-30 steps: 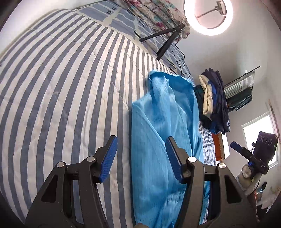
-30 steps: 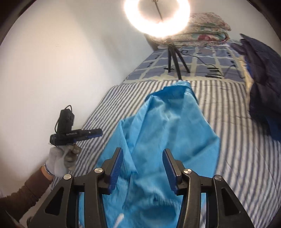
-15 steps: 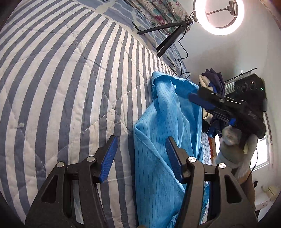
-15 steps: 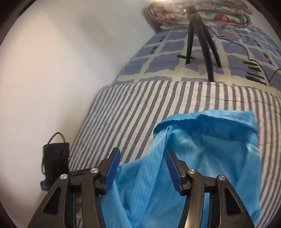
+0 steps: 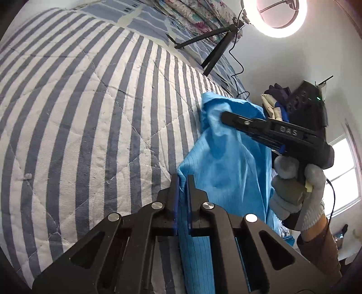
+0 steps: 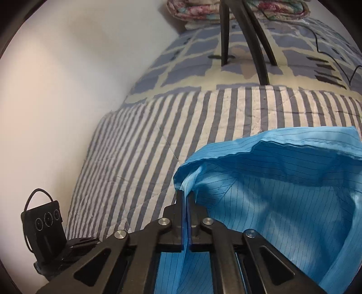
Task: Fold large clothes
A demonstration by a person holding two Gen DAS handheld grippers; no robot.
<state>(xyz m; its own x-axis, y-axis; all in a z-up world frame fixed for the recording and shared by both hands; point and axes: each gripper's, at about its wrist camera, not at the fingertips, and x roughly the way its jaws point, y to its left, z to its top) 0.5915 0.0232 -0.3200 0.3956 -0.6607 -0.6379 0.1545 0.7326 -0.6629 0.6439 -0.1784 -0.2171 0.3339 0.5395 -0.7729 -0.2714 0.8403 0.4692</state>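
A large bright blue garment (image 5: 226,171) lies on the striped bed quilt (image 5: 90,113). My left gripper (image 5: 182,178) is shut on the garment's left edge, near a corner of the fold. My right gripper (image 6: 186,194) is shut on another corner of the blue garment (image 6: 282,192) near its far hem. In the left wrist view the right gripper (image 5: 228,117) shows side-on, held by a gloved hand, its tips pinching the cloth farther up the bed.
A ring light on a black tripod (image 5: 217,52) stands on the checked sheet (image 6: 203,52) at the bed's head, with folded floral bedding (image 6: 237,9) behind. A pile of dark clothes (image 5: 276,101) lies at the right. A white wall (image 6: 56,90) runs along the bed's left.
Both grippers were open; both have now closed on edges of the blue garment. The right gripper moved up the bed toward the far hem.
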